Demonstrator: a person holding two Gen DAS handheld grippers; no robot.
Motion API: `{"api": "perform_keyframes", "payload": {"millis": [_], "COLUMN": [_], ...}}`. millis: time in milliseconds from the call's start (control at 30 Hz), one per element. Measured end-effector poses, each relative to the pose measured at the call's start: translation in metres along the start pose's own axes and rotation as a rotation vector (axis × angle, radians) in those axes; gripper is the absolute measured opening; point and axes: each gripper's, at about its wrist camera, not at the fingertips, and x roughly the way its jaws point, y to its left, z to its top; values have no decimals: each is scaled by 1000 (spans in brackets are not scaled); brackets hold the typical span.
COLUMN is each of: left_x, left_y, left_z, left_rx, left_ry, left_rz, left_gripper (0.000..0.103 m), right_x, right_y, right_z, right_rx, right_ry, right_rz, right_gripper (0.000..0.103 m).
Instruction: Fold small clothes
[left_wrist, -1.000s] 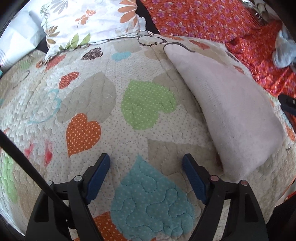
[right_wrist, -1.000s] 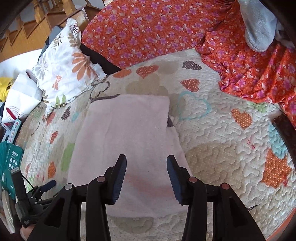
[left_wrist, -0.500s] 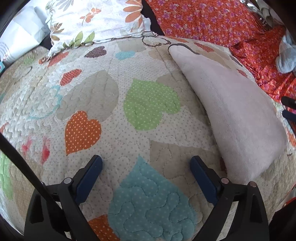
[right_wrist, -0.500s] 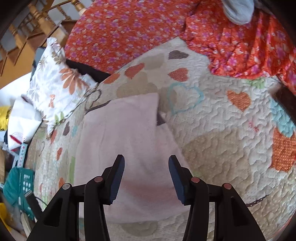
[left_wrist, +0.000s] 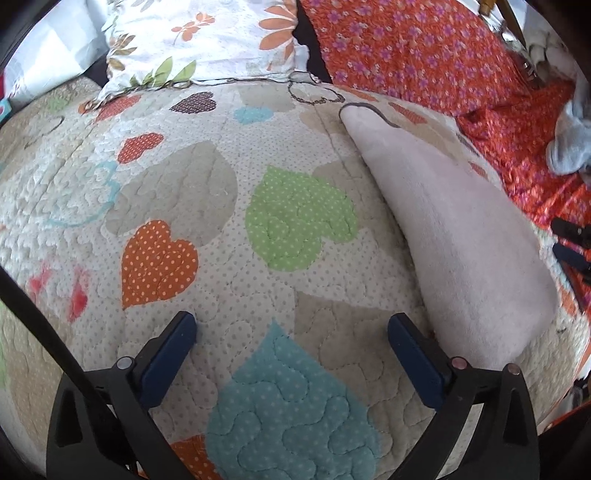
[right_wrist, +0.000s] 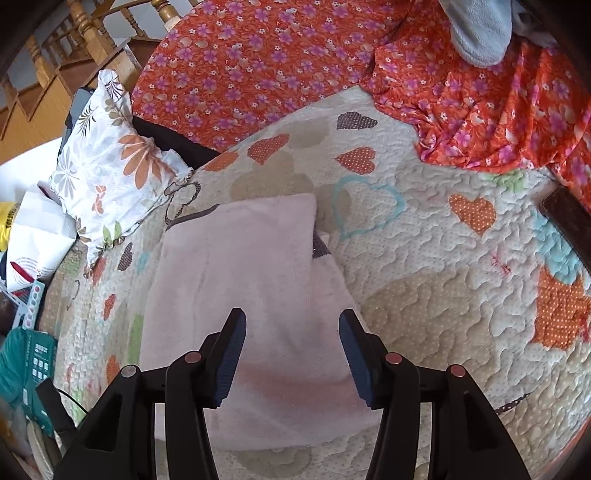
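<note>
A pale pink fleece garment (right_wrist: 251, 288) lies folded flat on the heart-patterned quilt (right_wrist: 424, 288). It also shows at the right of the left wrist view (left_wrist: 461, 236). My right gripper (right_wrist: 291, 339) is open and empty, hovering over the garment's near end. My left gripper (left_wrist: 291, 343) is open wide and empty over bare quilt (left_wrist: 207, 199), just left of the garment's near corner. The right gripper's fingertips (left_wrist: 570, 240) show at the right edge of the left wrist view.
A floral pillow (right_wrist: 110, 162) lies at the quilt's far left. An orange flowered sheet (right_wrist: 295, 59) covers the back and right. A grey fleece item (right_wrist: 480, 29) lies on it. A dark flat object (right_wrist: 565, 218) sits at the right. Teal and white clutter (right_wrist: 29, 354) lies beside the bed at the left.
My left gripper has opened wider and drawn back a little. My right gripper has opened slightly and stayed over the garment, shifting its view a little.
</note>
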Motion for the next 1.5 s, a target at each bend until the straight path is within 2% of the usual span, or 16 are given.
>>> {"api": "perform_keyframes", "payload": {"millis": [133,400,567,733,867,1033,1167,1300,1500], "left_x": [5,7,3,-28,-75,-119,-141,-147,-135], "left_y": [-9,-6,-3,5,8,15,20,27,15], "left_z": [0,4,12,23,27,28,21,7,2], "left_rx": [56,34,-7,-39,-33,-35,-54,-94,-25], "left_ry": [12,4,11,-95,-265,-366,-395,-382,-363], "left_rz": [58,58,46,90,143,149,206,186,223], "left_gripper": [103,103,103,103,103,103,103,103,103], "right_x": [1,-1,-22,-49,-62,-79,-85,-78,-64], "right_y": [-1,0,10,22,29,31,27,15,5], "right_z": [1,0,-7,-27,-40,-48,-54,-60,-62], "right_rx": [7,-5,-59,-112,-147,-161,-167,-136,-92], "right_ry": [-2,-24,-121,-186,-206,-229,-237,-218,-176], "right_rz": [-6,-35,-102,-137,-166,-172,-183,-208,-207], "right_gripper": [57,57,57,60,60,62,65,65,65]}}
